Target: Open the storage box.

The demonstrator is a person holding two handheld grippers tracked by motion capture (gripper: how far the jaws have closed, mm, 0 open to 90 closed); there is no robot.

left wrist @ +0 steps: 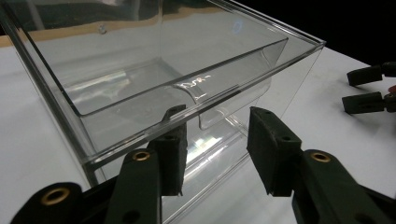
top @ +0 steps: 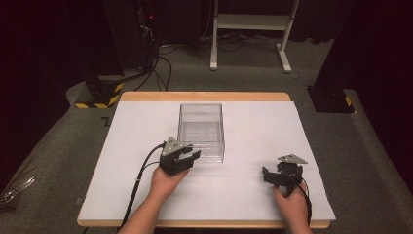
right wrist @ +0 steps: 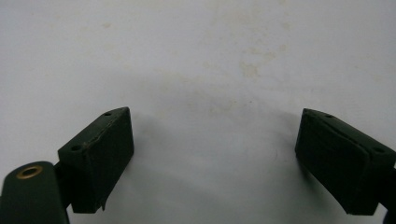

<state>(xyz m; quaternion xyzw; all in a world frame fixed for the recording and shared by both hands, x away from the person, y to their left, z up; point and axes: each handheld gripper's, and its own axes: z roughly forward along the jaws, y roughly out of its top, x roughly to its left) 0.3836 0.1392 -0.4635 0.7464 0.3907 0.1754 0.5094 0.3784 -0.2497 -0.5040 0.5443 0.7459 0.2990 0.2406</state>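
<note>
High view. Surface [top: 122, 161]: white sheet over a wooden top. Clear box [top: 201, 130]: open-topped, transparent plastic, near the middle of the surface, a little left of centre. Left gripper [top: 189, 157]: held in the left hand [top: 167, 181], at the box's near left corner, jaws apart. Right gripper [top: 271, 176]: held in the right hand [top: 292, 204], well apart from the box at the near right of the surface, jaws apart, holding nothing.

Left gripper view. Left gripper [left wrist: 215, 149]: jaws moderately wide, holding nothing; one jaw seen through the box's near wall and seemingly inside it, the other outside, so they straddle that wall without closing. A moulded notch or pull [left wrist: 194, 91] shows in an inner clear wall, possibly a drawer front. The right gripper [left wrist: 369, 88] lies off to the right.

Right gripper view. Right gripper [right wrist: 212, 158]: jaws wide over bare, lightly stained surface [right wrist: 210, 56].

Handling, as judged: box light, rigid, smooth and slippery, thin walls liable to crack or scuff. Best hold is a wall near a corner or at the notch, with moderate squeeze.
</note>
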